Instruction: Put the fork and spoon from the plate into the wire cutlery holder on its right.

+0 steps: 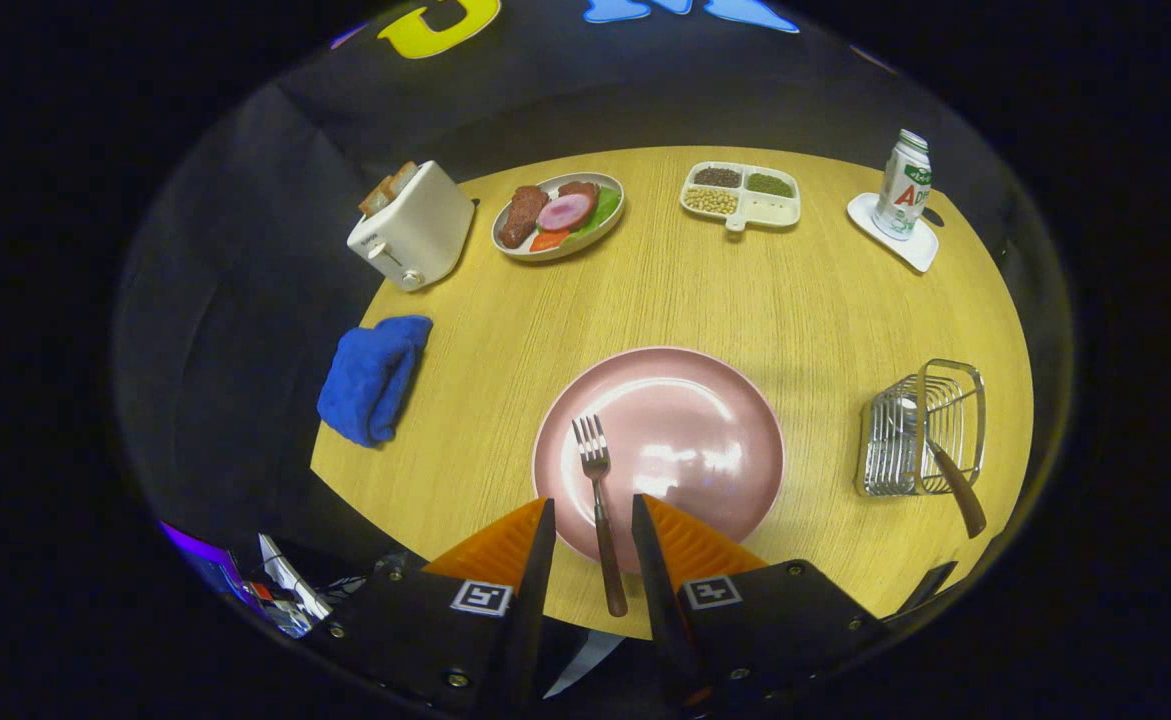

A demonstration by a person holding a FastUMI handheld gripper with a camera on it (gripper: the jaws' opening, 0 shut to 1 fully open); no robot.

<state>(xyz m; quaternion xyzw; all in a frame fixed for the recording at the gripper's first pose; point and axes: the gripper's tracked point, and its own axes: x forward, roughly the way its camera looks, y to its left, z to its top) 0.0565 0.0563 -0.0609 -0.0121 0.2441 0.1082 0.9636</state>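
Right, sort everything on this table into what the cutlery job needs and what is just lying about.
Job: fork on the pink plate, its handle between the open gripper fingers; wire cutlery holder with a brown-handled utensil already in it.

Lying about: toaster, food plate, divided tray, can, blue cloth.

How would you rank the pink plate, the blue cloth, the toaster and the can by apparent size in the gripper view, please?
1. Pink plate, just beyond the open fingers
2. Blue cloth and toaster: look alike, and the toaster stands farther off
3. Can
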